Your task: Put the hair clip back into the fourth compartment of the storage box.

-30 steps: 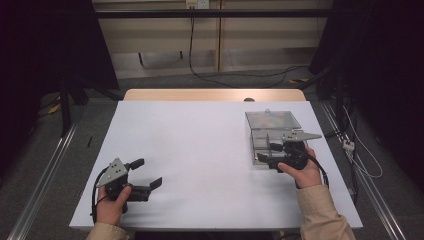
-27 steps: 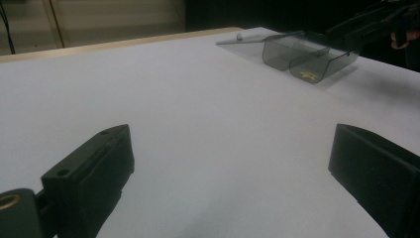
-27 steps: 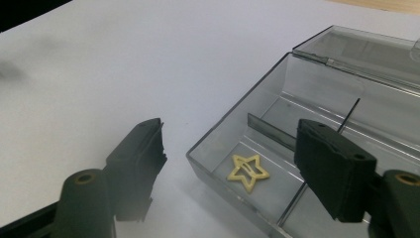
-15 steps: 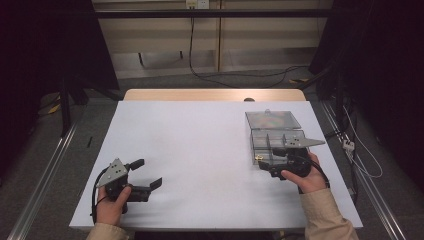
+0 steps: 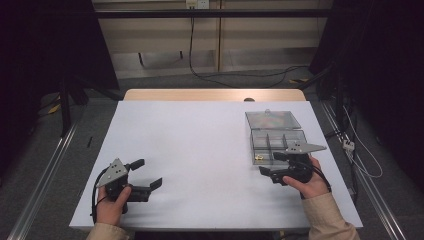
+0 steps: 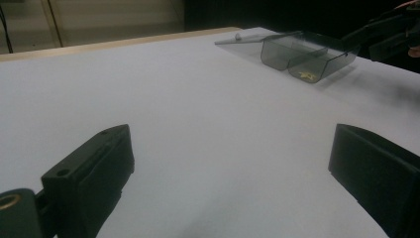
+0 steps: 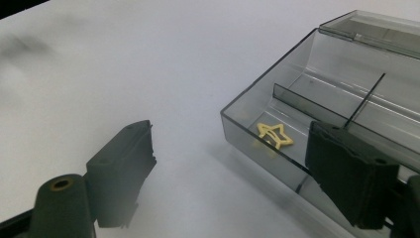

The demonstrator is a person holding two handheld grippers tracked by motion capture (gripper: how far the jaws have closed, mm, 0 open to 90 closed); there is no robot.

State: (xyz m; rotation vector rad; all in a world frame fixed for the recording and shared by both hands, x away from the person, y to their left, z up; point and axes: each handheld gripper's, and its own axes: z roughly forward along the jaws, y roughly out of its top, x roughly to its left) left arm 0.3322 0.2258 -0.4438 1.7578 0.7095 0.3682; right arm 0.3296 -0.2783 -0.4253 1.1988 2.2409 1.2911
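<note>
At the lower right of the high view, your right gripper (image 5: 272, 166) has its jaws spread wide and grasps nothing; one jaw sits over the white table (image 5: 200, 150), the other over the near edge of the clear box (image 5: 277, 142). Through the right gripper view, the right-hand jaw overlaps the box's (image 7: 317, 99) front wall, and between the two jaws, a little right of centre, lies the yellow star clip (image 7: 275, 135) on the floor of the near corner compartment, close behind that wall. Dividers run past it toward the upper right of that frame, and the hinged lid (image 5: 272, 120) lies open flat beyond the box.

Your left gripper (image 5: 142, 174), at the lower left of the high view, is likewise released and empty, resting on bare table well apart from the box.

You seem to be at the approach step, lining up on the clip. The next move probably calls for lifting the jaws over the front wall, then dropping them into the compartment astride the star. It lies flat and thin, so keep the tips low and close slowly, minding the divider beside it.
</note>
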